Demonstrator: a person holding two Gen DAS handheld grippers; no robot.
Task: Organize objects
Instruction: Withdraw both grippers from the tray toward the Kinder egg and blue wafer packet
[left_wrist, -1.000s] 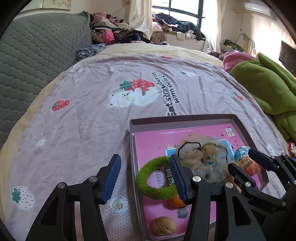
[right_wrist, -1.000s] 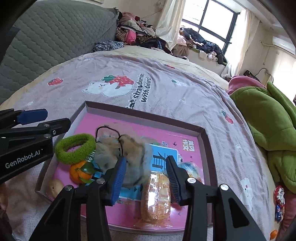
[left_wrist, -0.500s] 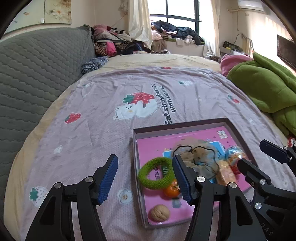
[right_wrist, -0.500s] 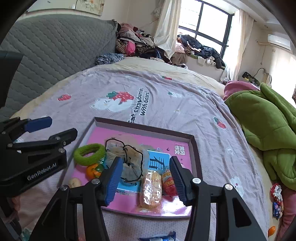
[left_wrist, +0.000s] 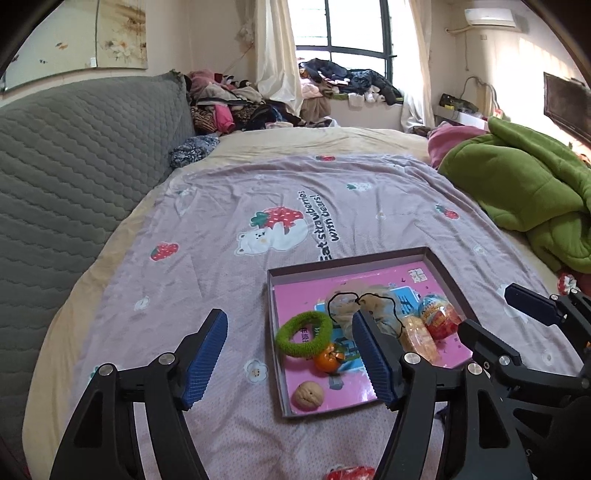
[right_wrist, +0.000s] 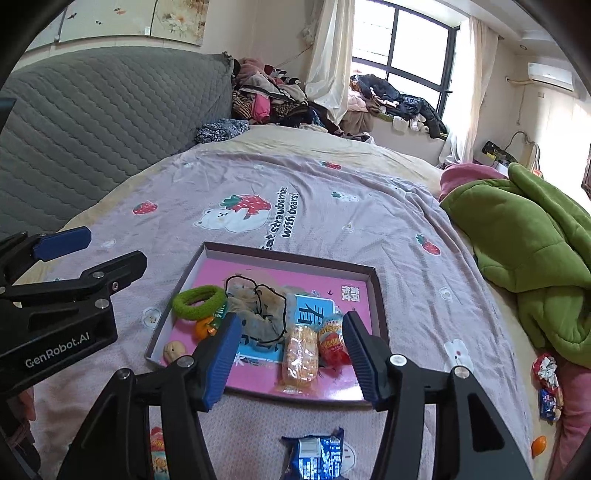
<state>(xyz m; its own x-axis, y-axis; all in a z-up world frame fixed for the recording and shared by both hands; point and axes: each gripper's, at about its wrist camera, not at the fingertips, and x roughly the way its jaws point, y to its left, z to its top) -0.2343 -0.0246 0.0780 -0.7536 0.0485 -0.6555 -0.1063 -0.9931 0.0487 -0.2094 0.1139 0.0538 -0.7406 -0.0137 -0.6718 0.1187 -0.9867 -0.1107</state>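
Shallow tray (right_wrist: 380, 291) on bed (left_wrist: 221, 236), partly filled; both claws above it, empty.

Tray holds green hair ring (right_wrist: 197, 301), tangerine (left_wrist: 327, 360), walnut (left_wrist: 308, 394), fluffy scrunchie (right_wrist: 258, 310), wafer packet (right_wrist: 301, 354) and red snack (right_wrist: 332, 341). Left claw (left_wrist: 290, 360) and right claw (right_wrist: 291, 358) are both spreading wider, nothing between them. Blue packet (right_wrist: 317, 454) lies loose on the quilt just outside. Risk, as I judge it: a low pass could snag the scrunchie and shift the light tray.
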